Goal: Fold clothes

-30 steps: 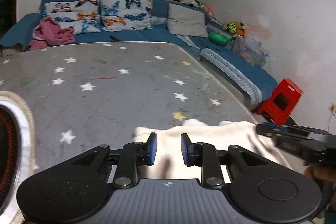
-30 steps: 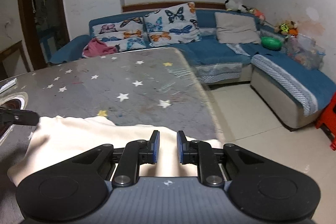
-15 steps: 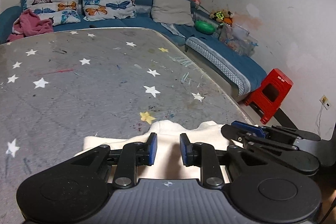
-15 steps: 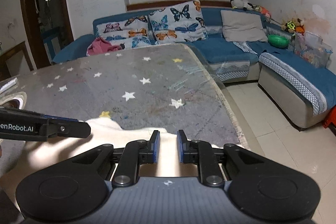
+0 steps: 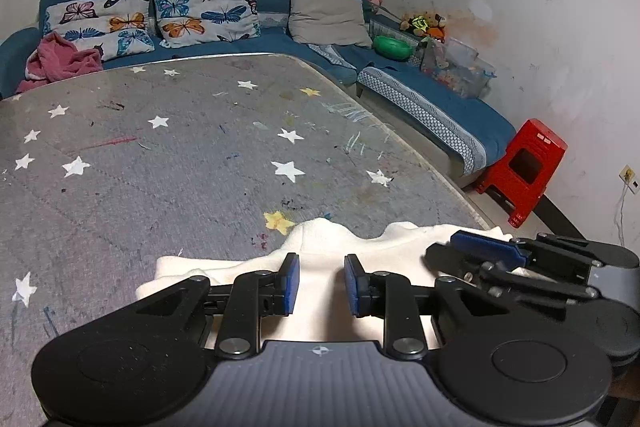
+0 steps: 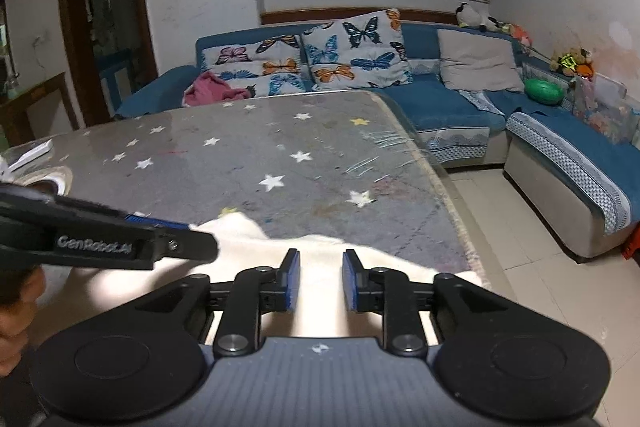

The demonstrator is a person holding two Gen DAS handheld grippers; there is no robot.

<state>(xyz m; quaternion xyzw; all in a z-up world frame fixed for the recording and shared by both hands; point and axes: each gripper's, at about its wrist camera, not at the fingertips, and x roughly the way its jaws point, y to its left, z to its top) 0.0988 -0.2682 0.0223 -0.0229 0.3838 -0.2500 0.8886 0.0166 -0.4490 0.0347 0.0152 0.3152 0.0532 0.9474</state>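
Soft cream garment (image 5: 320, 247) lies rumpled at the bottom of the frame on the grey star-print bench (image 5: 180, 155). Left claw (image 5: 319, 283) sits open over it; right claw (image 6: 318, 279) has just been opening, grips nothing.

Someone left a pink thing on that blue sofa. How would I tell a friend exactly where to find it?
Start at the long blue sofa behind the grey star-patterned table. Go to its left end, beside the armrest, where the butterfly cushions lean on the backrest. The crumpled pink cloth lies heaped on the seat against the leftmost cushion; it is the only pink, unshaped thing there.
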